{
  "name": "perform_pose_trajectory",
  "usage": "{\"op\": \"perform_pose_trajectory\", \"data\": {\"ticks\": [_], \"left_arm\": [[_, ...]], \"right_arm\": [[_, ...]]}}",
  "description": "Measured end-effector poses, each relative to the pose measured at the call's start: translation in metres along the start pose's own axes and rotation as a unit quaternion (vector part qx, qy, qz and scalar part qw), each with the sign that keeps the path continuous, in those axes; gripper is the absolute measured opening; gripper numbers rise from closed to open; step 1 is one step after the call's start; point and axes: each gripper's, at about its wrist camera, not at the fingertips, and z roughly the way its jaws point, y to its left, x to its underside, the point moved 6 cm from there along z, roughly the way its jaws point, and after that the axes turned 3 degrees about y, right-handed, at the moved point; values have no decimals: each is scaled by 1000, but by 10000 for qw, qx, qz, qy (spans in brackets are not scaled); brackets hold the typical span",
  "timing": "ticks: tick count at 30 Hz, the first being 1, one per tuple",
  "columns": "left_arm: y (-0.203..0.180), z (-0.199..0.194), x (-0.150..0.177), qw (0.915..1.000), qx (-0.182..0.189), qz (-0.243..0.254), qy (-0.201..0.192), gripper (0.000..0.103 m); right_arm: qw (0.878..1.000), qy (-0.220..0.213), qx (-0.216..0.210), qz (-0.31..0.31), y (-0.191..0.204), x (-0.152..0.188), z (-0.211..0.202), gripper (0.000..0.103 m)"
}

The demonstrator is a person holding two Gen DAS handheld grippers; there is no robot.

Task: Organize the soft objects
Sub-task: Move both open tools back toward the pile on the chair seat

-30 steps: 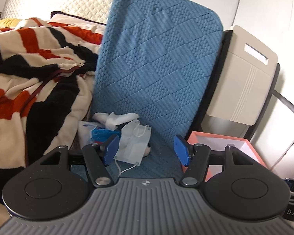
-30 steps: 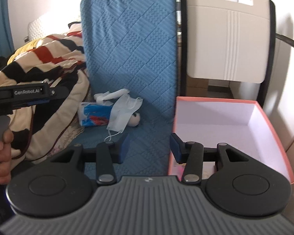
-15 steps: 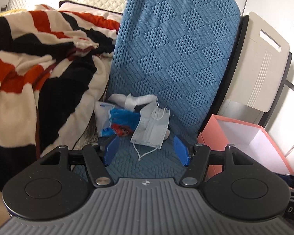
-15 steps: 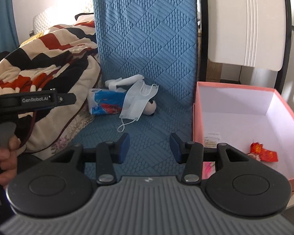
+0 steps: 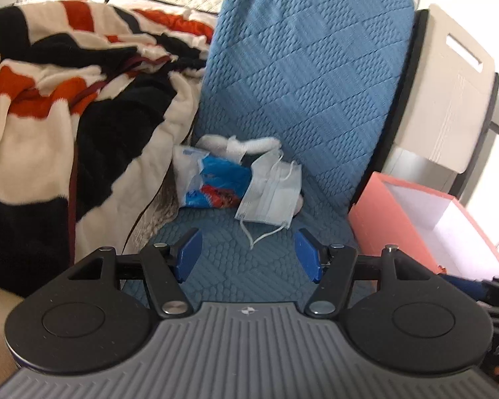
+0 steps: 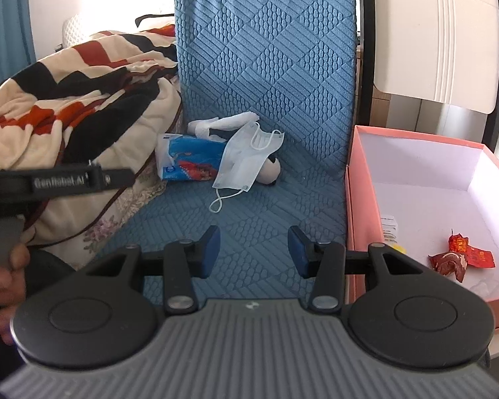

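Ahead of both claws, your blue quilted chair cushion (image 5: 302, 76) covers seat and backrest. A striped blanket (image 5: 66, 99) lies left of the left claw (image 5: 248, 254). To the right of the right claw (image 6: 254, 247) sits the pink box (image 6: 356, 206), holding a red wrapper (image 6: 459, 257). The soft objects rest at the back of the seat, well ahead of both claws: a tissue pack (image 6: 191, 161), a face mask (image 6: 246, 159) overlapping it, a white rolled cloth (image 6: 226, 123) behind, and a small plush toy (image 6: 272, 173) partly under the mask. Both claws are spread wide, gripping nothing.
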Motion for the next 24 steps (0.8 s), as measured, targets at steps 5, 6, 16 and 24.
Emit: {"op": "perform_pose_trajectory", "data": {"ticks": [5,6,16,24], "left_arm": [[2,5,2,9998,73,-131,-117,68],[2,7,3,9998,63,-146,-111,68],[-3,35,15,9997,-30,-242,-11,68],[-10,60,11,9999,-50,104,-32,68]], "right_arm": [[9998,-28,-7,199,-5,-2,5,48],[9997,-40,-6,239,-6,-2,7,48],[9986,-211,15,490,-16,-11,27,48],[9970,-248,-154,716,-27,-25,55,48]]}}
